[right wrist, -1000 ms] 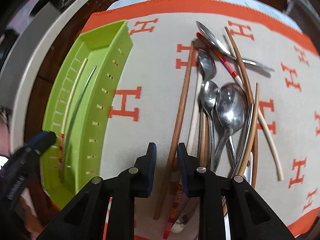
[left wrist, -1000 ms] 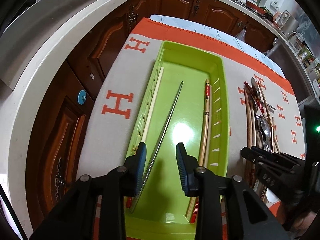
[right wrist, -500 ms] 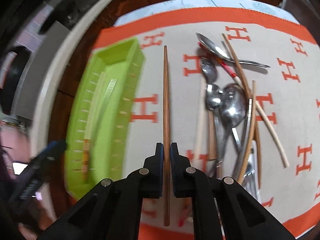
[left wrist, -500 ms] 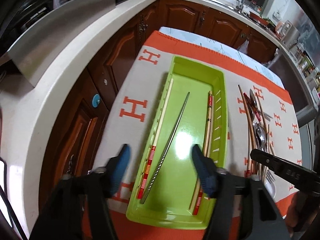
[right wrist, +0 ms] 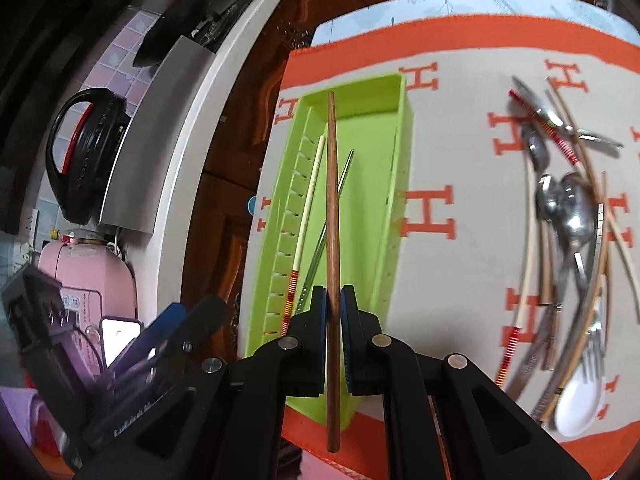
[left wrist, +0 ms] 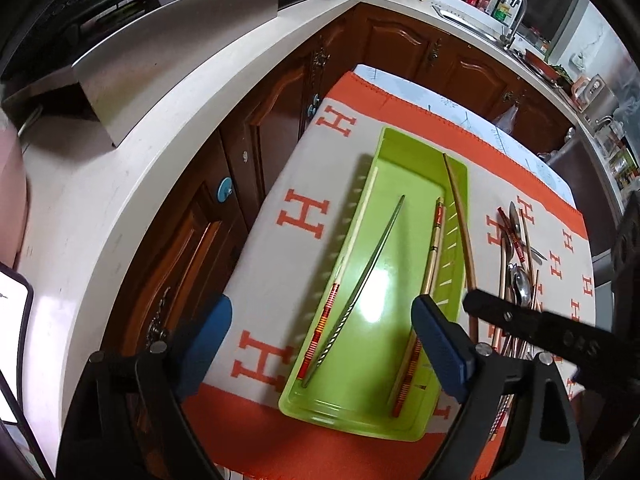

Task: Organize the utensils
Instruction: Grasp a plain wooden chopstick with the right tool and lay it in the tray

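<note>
My right gripper (right wrist: 333,312) was clenched on a brown wooden chopstick (right wrist: 331,216), holding it lengthwise above the green tray (right wrist: 396,184). My left gripper (left wrist: 320,332) hung released over the tray's near end. Loose spoons and chopsticks (right wrist: 568,216) lay piled to the right.

A long green plastic tray (left wrist: 412,176) lies on the H-patterned orange-bordered cloth (left wrist: 304,216) covering the table. In the tray, a cream chopstick with a striped end (left wrist: 352,248) lies along the left wall, a steel chopstick (left wrist: 372,268) slants beside it. Right of the tray, well apart, lies a heap of spoons and chopsticks (right wrist: 568,216).
</note>
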Available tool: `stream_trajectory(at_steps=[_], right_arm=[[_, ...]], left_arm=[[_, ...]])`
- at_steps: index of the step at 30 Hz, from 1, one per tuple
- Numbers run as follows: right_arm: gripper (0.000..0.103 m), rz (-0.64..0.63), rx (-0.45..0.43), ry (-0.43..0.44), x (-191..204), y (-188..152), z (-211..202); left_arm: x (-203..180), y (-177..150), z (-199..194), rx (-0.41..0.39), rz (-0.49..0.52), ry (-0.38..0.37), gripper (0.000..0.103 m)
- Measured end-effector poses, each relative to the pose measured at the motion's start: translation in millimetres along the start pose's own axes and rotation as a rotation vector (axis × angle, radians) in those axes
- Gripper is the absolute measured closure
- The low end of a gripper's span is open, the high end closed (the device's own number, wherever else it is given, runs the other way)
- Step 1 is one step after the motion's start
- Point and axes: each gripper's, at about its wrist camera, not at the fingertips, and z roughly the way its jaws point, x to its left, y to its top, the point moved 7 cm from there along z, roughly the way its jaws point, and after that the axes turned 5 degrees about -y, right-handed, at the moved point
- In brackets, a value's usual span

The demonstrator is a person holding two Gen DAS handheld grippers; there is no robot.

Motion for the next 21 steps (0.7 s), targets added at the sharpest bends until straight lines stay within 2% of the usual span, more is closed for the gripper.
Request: stream_trajectory(at_steps=[4,10,21], right_arm=[[0.096,0.026,-0.003,-0.013,0,14,23],[0.095,0.037,0.030,-0.020,-9,14,41],[0.094,0.014,0.039,0.015,-8,3,34]], left_arm=[[4,0,-1,-0.010,-0.009,0.018,0.013],[7,2,-1,-0.020,-0.007,0.043,0.013],[3,0,2,0.001,0.002,0.053,0.013]])
